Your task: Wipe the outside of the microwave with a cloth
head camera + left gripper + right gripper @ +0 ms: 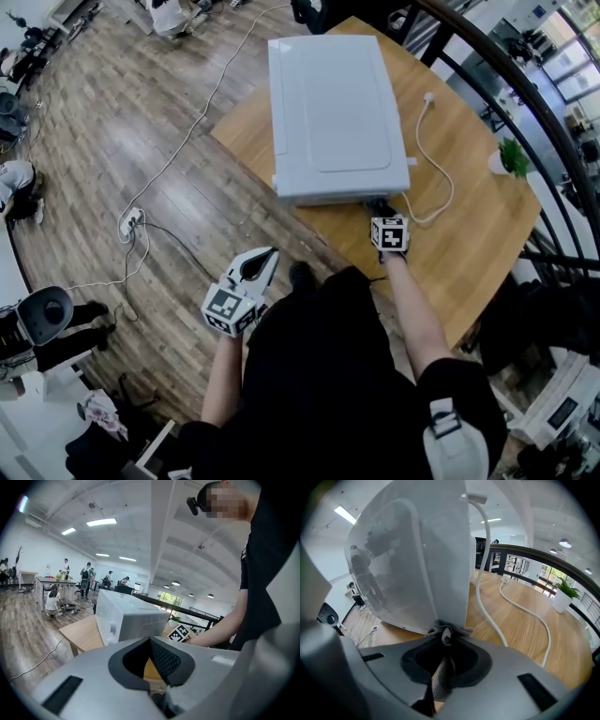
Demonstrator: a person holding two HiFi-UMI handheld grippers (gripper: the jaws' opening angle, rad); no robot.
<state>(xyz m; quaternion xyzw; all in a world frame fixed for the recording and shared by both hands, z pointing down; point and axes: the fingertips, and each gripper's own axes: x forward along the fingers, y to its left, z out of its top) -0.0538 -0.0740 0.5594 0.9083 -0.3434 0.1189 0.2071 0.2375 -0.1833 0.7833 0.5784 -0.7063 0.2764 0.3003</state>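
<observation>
**A:** Head view first: the white microwave (333, 112) sits on the wooden surface (469, 234), close to the left edge. The right forearm (412, 309) is stretched straight out over the wood, and the right tool (380, 208) is up against the near face of the box, at its right end.

**B:** And its own camera has the grip. The right tool (446, 637) is clamped on a grey cloth (454, 631). A strip runs down between the jaws and a small bunch pokes out at the tips. That bunch touches the bottom of the microwave's corner, where the glossy face meets the plain side.

**A:** A white cable (441, 178) snakes across the wood just right of that corner.

**B:** Now the other side. The left arm (222, 375) is bent and tucked in beside the body, out over the floor (141, 141), well apart from the microwave.

**A:** The left tool (262, 262) angles forward and up. In its own view, the left tool (151, 641) has its jaws drawn together with nothing between them. The microwave stands beyond it.
</observation>
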